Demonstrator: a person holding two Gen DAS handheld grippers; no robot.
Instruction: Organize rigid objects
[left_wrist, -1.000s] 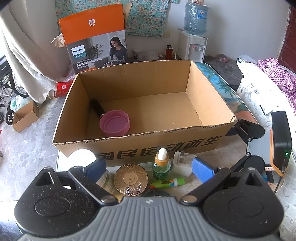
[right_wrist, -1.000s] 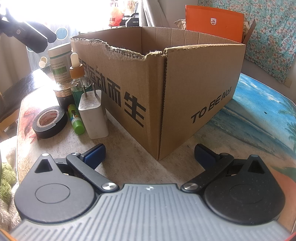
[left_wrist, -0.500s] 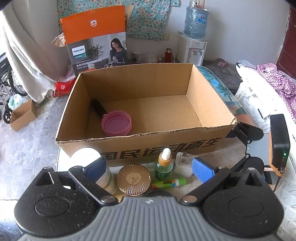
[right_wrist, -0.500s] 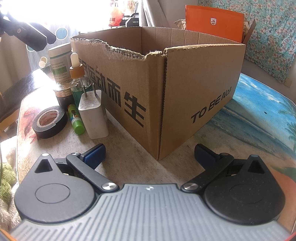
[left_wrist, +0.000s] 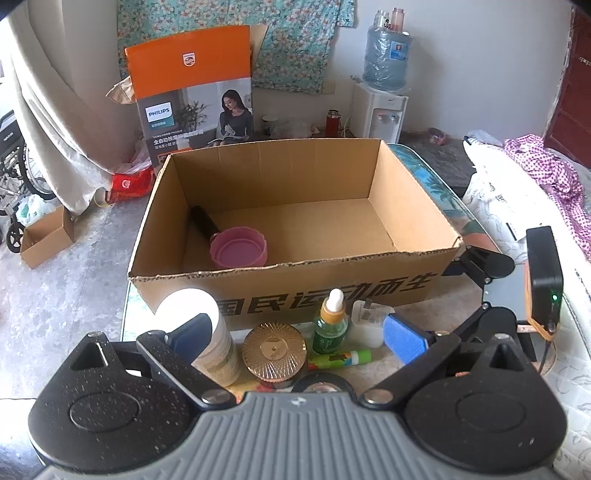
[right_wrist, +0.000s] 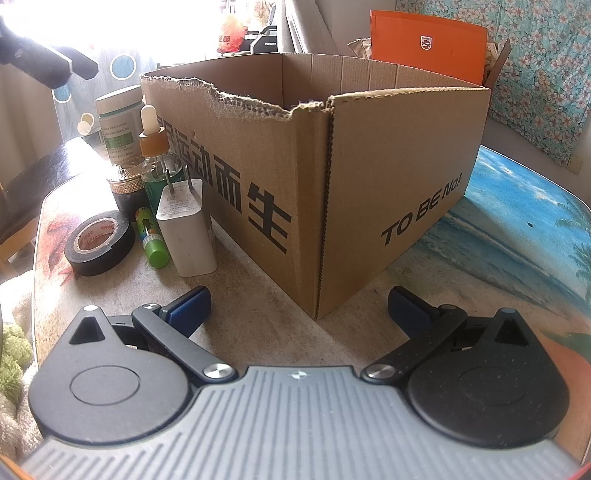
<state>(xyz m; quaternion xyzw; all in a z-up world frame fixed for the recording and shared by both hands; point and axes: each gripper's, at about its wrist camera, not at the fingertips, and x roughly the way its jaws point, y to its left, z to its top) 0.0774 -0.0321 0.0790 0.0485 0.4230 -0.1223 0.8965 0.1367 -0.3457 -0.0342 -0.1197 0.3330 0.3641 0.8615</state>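
Left wrist view: the left hand-held gripper (left_wrist: 297, 334) hangs above the near row of things with its blue-padded fingers spread wide and nothing between them. Beyond stands the open brown cardboard box (left_wrist: 321, 291) on the bench (left_wrist: 369, 373); a pink round plastic lid (left_wrist: 239, 252) and a black cylinder (left_wrist: 203, 222) lie in its left near corner. In front of the box stand a white-capped cylindrical jar (left_wrist: 210, 339), a gold ribbed round lid (left_wrist: 274, 349), a green glass dropper bottle (left_wrist: 330, 325) and a white plug charger (left_wrist: 364, 325); a green tube (left_wrist: 340, 359) lies flat beside them.

Right wrist view: the right hand-held gripper (right_wrist: 299, 308) rests low by the box corner, jaws wide apart and empty. To its left lie a black roll of tape (right_wrist: 99, 243), the green tube and the upright charger, all outside the box.
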